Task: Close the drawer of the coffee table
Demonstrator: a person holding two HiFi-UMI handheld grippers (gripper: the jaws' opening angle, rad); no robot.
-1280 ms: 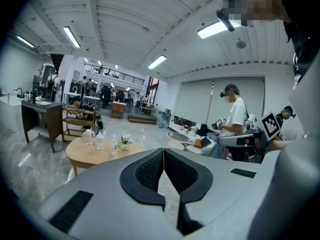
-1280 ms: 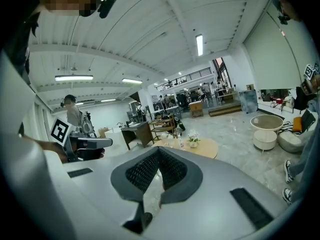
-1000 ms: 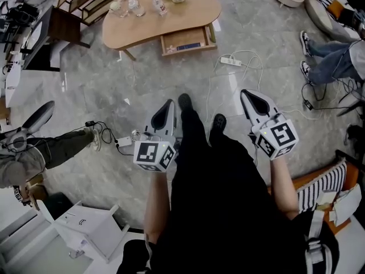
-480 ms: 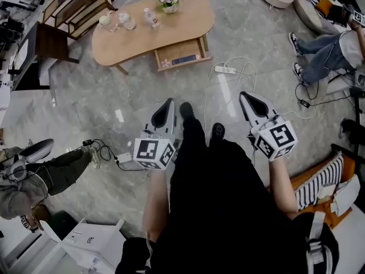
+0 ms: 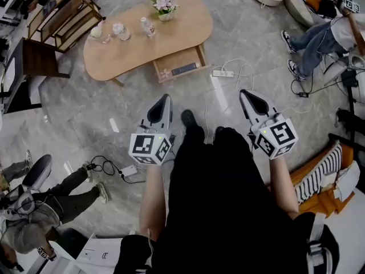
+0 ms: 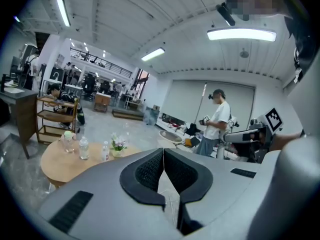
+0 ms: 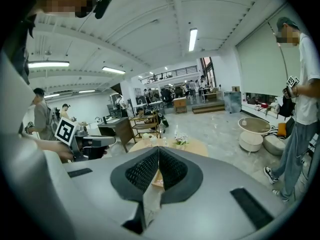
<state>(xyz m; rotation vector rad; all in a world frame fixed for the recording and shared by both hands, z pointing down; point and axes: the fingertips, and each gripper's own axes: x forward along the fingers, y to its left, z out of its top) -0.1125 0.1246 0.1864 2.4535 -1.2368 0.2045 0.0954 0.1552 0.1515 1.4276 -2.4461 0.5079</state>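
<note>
The coffee table (image 5: 137, 47), a rounded top of light wood, is seen in the head view at the upper left on a grey marble floor (image 5: 85, 113). Its drawer (image 5: 181, 66) is pulled out from the side of the table that faces the person and stands open. A dark flat item (image 5: 185, 69) is seen lying inside it; what it is cannot be told. On the table top a small pot of flowers (image 5: 165, 5), a plastic bottle (image 5: 147, 26) and a glass jar (image 5: 118, 30) are set close together near the far edge.

The left gripper (image 5: 165, 97) is held over the floor with its jaws pressed together and nothing between them, as is shown plainly in the left gripper view. The right gripper (image 5: 244, 93) is held level with it on the other side of the person's body; its jaws are likewise closed on nothing. Both grippers are pointed toward the table and are kept well apart from the drawer, with bare floor between.

A white power strip (image 5: 222, 73) with its cable is laid on the floor just to the right of the drawer. A wooden shelf unit (image 5: 63, 13) is placed beyond the table's left end. A person in jeans (image 5: 313, 33) is seen at the upper right, and another person (image 5: 40, 210) is seated low at the lower left. A striped cushion (image 5: 322, 178) is seen at the right edge.
</note>
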